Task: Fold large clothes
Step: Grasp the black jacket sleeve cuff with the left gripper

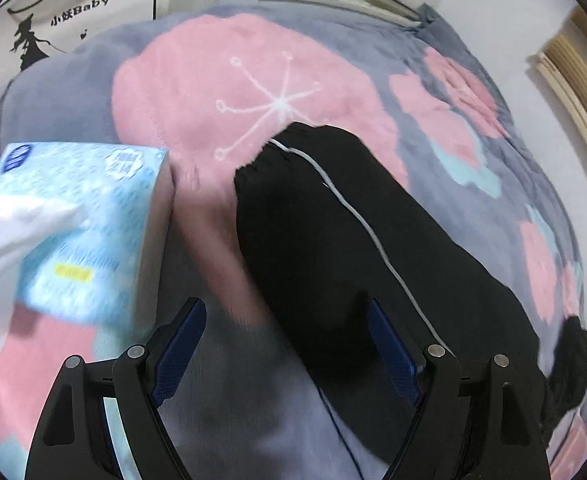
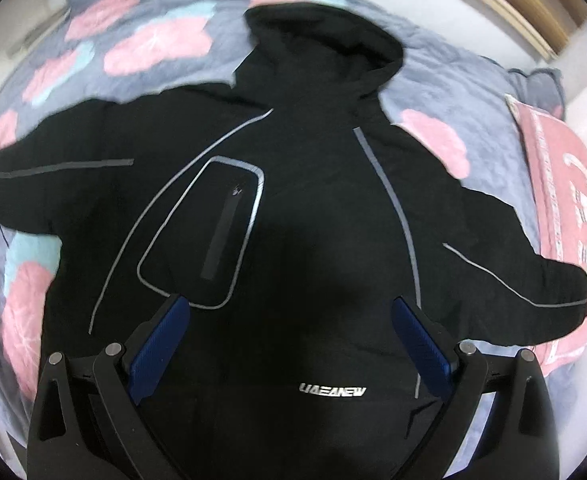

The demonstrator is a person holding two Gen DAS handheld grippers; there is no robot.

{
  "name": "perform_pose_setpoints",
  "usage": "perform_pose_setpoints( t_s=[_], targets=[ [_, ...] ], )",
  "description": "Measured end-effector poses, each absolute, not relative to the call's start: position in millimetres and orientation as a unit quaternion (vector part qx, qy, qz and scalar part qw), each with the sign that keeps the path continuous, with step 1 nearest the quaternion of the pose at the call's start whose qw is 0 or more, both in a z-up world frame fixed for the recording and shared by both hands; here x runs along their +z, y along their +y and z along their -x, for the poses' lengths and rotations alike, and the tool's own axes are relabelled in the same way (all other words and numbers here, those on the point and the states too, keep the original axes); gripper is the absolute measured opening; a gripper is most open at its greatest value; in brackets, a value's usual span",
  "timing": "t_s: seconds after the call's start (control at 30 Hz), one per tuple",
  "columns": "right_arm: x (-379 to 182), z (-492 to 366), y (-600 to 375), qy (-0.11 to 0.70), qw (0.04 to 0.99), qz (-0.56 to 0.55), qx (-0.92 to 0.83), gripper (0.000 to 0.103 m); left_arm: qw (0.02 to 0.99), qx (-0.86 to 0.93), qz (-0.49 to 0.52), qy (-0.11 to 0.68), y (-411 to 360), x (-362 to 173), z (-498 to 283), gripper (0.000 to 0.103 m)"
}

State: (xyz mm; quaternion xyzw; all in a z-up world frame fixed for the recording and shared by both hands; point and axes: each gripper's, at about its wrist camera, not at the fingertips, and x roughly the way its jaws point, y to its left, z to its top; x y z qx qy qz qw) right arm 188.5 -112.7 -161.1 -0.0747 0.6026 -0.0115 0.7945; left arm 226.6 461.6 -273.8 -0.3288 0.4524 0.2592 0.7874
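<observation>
Right now your black hooded jacket (image 2: 293, 208) lies spread flat on the bed (image 2: 453, 80), its chest between your right gripper's (image 2: 289, 336) spread, empty fingers (image 2: 161, 344), one sleeve (image 1: 333, 248) beneath your left gripper's (image 1: 285, 344) equally parted, empty fingers (image 1: 177, 344).

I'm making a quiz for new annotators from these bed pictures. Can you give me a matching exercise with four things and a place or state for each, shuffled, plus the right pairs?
Things
1. black hooded jacket
2. tissue box
3. left gripper
4. pink pillow

Places or states
A. beside the cuff of one outstretched sleeve, at the bed's edge
B. open, hovering by a black sleeve
C. spread flat, front up, sleeves out
D. a white tissue sticking out of its top

Pairs: 1-C, 2-D, 3-B, 4-A
</observation>
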Motion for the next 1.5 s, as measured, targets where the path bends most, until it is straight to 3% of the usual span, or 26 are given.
perform_pose_setpoints(
  t_s=[0.17, 0.23, 0.33, 0.4, 0.43, 0.5, 0.57, 0.77, 0.83, 0.93, 1.0, 1.03, 1.13, 1.2, 1.27, 1.37, 1.47, 1.5],
  targets=[
    [-173.8, -194.5, -83.0, 0.613, 0.782, 0.114, 0.019, 0.101, 0.796, 0.246, 0.314, 0.455, 470.5, -289.3, -251.5, 0.083],
    [-177.2, -195.5, -73.2, 0.614, 0.779, 0.124, 0.030, 0.101, 0.800, 0.243, 0.306, 0.456, 468.7, -290.1, -256.0, 0.074],
    [-179.4, -194.9, -66.0, 0.616, 0.776, 0.127, 0.040, 0.101, 0.810, 0.246, 0.274, 0.457, 461.0, -282.5, -256.4, 0.052],
    [-180.2, -192.5, -64.0, 0.616, 0.776, 0.129, 0.042, 0.101, 0.818, 0.246, 0.257, 0.452, 456.7, -273.7, -251.3, 0.031],
    [-180.6, -192.1, -64.6, 0.616, 0.776, 0.128, 0.042, 0.101, 0.823, 0.245, 0.248, 0.449, 454.3, -268.4, -247.6, 0.028],
    [-180.6, -191.7, -67.9, 0.618, 0.775, 0.125, 0.041, 0.101, 0.832, 0.239, 0.237, 0.440, 447.3, -255.7, -236.8, 0.011],
    [-178.5, -189.7, -71.5, 0.617, 0.777, 0.120, 0.037, 0.101, 0.843, 0.229, 0.231, 0.429, 439.3, -242.3, -226.5, 0.006],
    [-172.1, -184.9, -79.0, 0.611, 0.783, 0.111, 0.032, 0.101, 0.846, 0.197, 0.234, 0.436, 426.5, -233.4, -221.0, 0.008],
    [-172.2, -183.8, -78.8, 0.611, 0.783, 0.112, 0.030, 0.101, 0.819, 0.203, 0.253, 0.473, 437.3, -253.6, -230.1, 0.020],
    [-175.3, -183.0, -78.8, 0.614, 0.781, 0.110, 0.028, 0.101, 0.785, 0.225, 0.294, 0.497, 453.4, -275.2, -236.9, 0.025],
    [-179.8, -183.5, -77.7, 0.619, 0.777, 0.110, 0.029, 0.101, 0.783, 0.232, 0.317, 0.483, 461.2, -279.8, -236.7, 0.049],
    [-182.2, -184.0, -77.6, 0.623, 0.774, 0.112, 0.030, 0.101, 0.779, 0.240, 0.326, 0.478, 466.6, -282.8, -237.7, 0.054],
    [-190.1, -186.2, -74.5, 0.630, 0.766, 0.122, 0.036, 0.101, 0.778, 0.239, 0.357, 0.458, 477.5, -286.0, -239.5, 0.057],
    [-193.0, -188.4, -72.8, 0.631, 0.765, 0.125, 0.038, 0.101, 0.774, 0.235, 0.372, 0.454, 481.7, -291.4, -243.8, 0.067],
    [-195.8, -191.0, -71.4, 0.634, 0.762, 0.123, 0.041, 0.101, 0.770, 0.233, 0.384, 0.453, 486.9, -297.1, -249.8, 0.070],
    [-200.2, -191.8, -70.4, 0.640, 0.758, 0.118, 0.045, 0.101, 0.778, 0.234, 0.382, 0.441, 483.3, -302.2, -259.4, 0.068],
    [-202.2, -190.3, -70.2, 0.644, 0.755, 0.115, 0.048, 0.101, 0.804, 0.227, 0.351, 0.423, 470.2, -287.9, -258.0, 0.025],
    [-202.2, -189.4, -70.6, 0.644, 0.755, 0.115, 0.047, 0.101, 0.818, 0.231, 0.324, 0.416, 460.1, -276.1, -256.4, 0.022]
  ],
)
